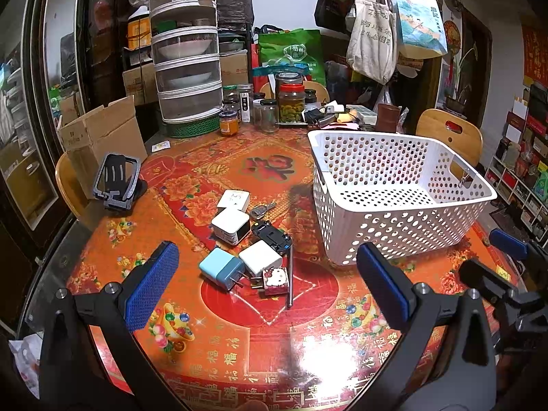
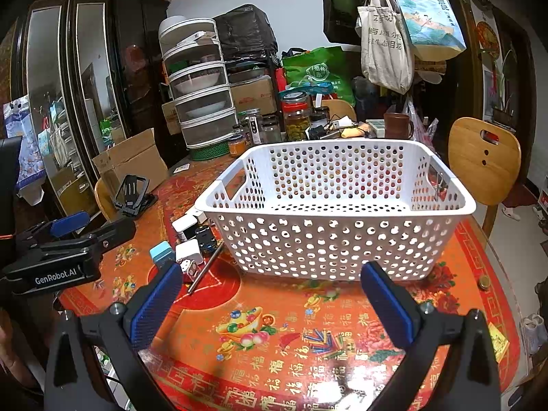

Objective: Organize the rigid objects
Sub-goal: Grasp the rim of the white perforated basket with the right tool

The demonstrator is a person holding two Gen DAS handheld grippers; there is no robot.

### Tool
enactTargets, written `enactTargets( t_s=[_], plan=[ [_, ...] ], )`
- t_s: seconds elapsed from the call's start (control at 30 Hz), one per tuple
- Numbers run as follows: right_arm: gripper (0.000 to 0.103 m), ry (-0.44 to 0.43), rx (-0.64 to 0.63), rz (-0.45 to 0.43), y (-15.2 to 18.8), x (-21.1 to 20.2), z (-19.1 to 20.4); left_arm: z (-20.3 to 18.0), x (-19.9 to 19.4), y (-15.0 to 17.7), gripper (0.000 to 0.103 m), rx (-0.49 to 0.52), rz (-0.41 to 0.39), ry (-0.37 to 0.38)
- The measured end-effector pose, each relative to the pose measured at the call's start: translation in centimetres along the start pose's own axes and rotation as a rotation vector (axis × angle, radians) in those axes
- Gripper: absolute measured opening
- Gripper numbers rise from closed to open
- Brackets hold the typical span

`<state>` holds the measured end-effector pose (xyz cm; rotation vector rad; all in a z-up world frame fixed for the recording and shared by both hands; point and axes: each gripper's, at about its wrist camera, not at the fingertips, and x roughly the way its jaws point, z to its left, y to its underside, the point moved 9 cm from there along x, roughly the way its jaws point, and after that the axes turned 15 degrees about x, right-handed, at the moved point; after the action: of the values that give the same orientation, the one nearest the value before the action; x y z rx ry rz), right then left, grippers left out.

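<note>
A cluster of small rigid objects lies on the red table: a light blue charger (image 1: 222, 268), a white charger (image 1: 260, 257), a Hello Kitty plug (image 1: 274, 281), a white cube adapter (image 1: 230, 225), a white socket (image 1: 234, 199), a car key (image 1: 262, 210), a black clip (image 1: 271, 235) and a metal pen (image 1: 289, 275). An empty white perforated basket (image 1: 394, 202) stands to their right; in the right wrist view the basket (image 2: 335, 205) is straight ahead. My left gripper (image 1: 267, 282) is open just short of the cluster. My right gripper (image 2: 270, 303) is open before the basket.
A black phone stand (image 1: 116, 181) and a cardboard box (image 1: 102, 140) sit at the left. Jars (image 1: 291, 102) and a stacked food cover (image 1: 186, 58) crowd the back. A wooden chair (image 1: 452, 137) stands behind the basket. A coin (image 2: 484, 283) lies at the table's right.
</note>
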<state>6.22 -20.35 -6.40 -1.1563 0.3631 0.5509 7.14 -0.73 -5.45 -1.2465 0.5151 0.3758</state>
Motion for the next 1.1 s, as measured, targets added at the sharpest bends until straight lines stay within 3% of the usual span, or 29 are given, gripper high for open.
enactTargets(
  t_s=[0.13, 0.3, 0.43, 0.57, 0.83, 1.0, 1.1],
  plan=[
    [0.103, 0.061, 0.049, -0.058, -2.8, -1.0, -2.5, 1.7, 0.2, 0.4, 0.102, -0.063, -0.018, -0.035],
    [0.103, 0.192, 0.141, -0.182, -10.0, -1.9, -9.8, 5.5, 0.9, 1.0, 0.102, -0.149, -0.049, -0.093],
    [0.103, 0.350, 0.139, -0.040, -11.8, 2.8, -15.8, 8.9, 3.0, 1.6, 0.102, -0.200, -0.040, -0.101],
    [0.103, 0.328, 0.212, 0.127, -10.4, 7.3, -18.6, 9.9, 7.2, 3.9, 0.102, -0.156, 0.127, -0.063],
    [0.067, 0.234, 0.291, 0.245, -8.3, 10.8, -19.4, 9.6, 10.9, 7.6, 0.102, -0.157, 0.224, -0.019],
    [0.034, 0.257, 0.272, 0.237, -8.4, 11.0, -18.9, 9.4, 12.8, 9.3, 0.102, -0.122, 0.272, -0.019],
    [0.026, 0.309, 0.241, 0.227, -8.4, 11.1, -18.7, 8.9, 13.6, 10.1, 0.102, -0.100, 0.294, -0.002]
  ],
)
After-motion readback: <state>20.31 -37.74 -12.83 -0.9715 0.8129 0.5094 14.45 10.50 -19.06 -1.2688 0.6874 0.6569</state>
